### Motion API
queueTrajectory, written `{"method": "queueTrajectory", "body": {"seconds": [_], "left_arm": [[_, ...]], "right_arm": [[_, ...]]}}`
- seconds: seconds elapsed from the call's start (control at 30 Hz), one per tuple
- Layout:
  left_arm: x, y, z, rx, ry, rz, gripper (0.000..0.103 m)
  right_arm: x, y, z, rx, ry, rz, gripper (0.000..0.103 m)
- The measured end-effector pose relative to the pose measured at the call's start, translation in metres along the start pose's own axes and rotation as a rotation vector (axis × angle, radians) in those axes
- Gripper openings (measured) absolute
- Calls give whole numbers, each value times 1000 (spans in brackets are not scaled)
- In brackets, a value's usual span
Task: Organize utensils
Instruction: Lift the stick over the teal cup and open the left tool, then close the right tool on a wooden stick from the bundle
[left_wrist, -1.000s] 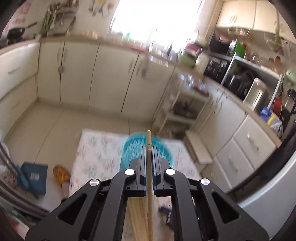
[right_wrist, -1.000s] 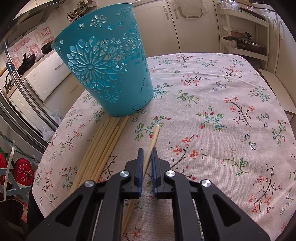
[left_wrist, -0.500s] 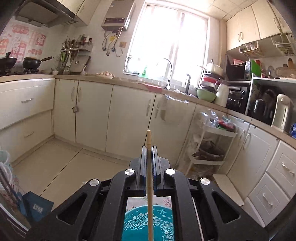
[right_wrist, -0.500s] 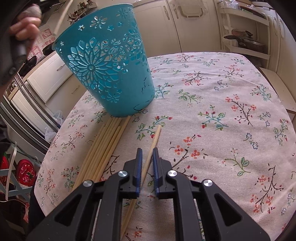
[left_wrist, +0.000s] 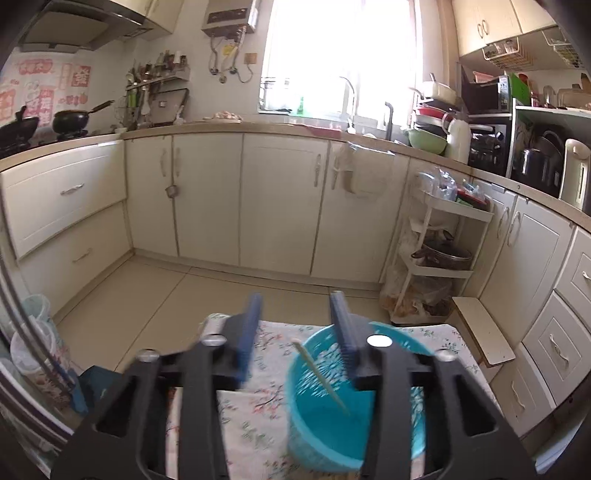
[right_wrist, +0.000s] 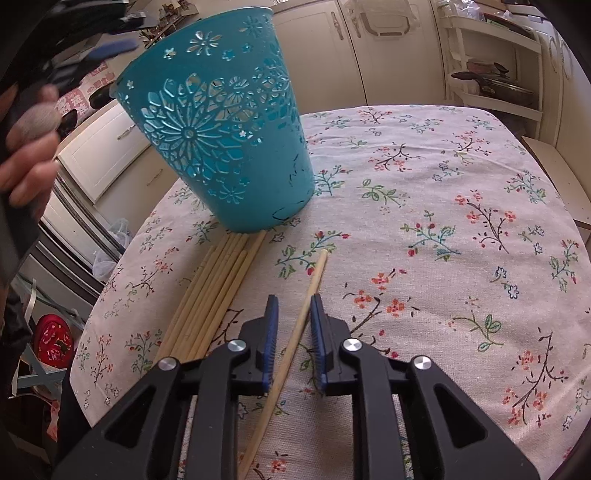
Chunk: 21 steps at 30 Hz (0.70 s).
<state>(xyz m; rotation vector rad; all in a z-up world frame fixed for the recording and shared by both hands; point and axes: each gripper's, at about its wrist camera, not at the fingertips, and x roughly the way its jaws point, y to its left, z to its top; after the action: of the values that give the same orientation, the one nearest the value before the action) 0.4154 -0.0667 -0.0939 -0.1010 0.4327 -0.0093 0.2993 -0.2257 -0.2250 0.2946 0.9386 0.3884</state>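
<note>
one loose chopstick (right_wrist: 312, 291) lies on the floral tabletop (right_wrist: 461, 229) just short of the blue basket (right_wrist: 221, 129), and the coming move turns on how it sits against the right gripper (right_wrist: 293, 343). its long axis runs nearly along the gripper's own forward line, tilted a little right at the far tip, which points toward the basket's base. the shaft passes straight through the gap between the two pads; the jaws stand narrowly apart around it, not yet pinching, with a sliver of space on either side. so the right gripper is plainly the nearer one and needs only to close, then lift toward the basket ahead and to its left. a bundle of chopsticks (right_wrist: 218, 291) lies beside the single one, on the basket's near side, touching its foot.

the left gripper (left_wrist: 295, 347) hovers above the basket (left_wrist: 354, 398) with jaws wide and empty; one chopstick (left_wrist: 321, 376) leans inside the basket below it.
</note>
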Motion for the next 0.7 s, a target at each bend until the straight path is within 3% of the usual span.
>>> {"method": "queueTrajectory", "body": {"seconds": [0.17, 0.27, 0.33, 0.4, 0.57, 0.7], "left_arm": [[-40, 44, -28, -39, -8, 53, 69], [-42, 71, -64, -74, 75, 85, 72], [-32, 81, -85, -98, 147, 100, 72], [-23, 88, -104, -126, 206, 96, 72], [3, 89, -143, -131, 328, 81, 73], [13, 90, -166, -134, 390, 79, 74]], "right_arm": [[-1, 3, -1, -5, -2, -34, 25], [0, 13, -1, -39, -6, -106, 22], [5, 30, -2, -117, 3, -217, 16], [8, 41, -3, -185, 10, -272, 12], [1, 21, -2, -62, 53, -157, 5], [-38, 3, -2, 48, -22, 6, 5]]}}
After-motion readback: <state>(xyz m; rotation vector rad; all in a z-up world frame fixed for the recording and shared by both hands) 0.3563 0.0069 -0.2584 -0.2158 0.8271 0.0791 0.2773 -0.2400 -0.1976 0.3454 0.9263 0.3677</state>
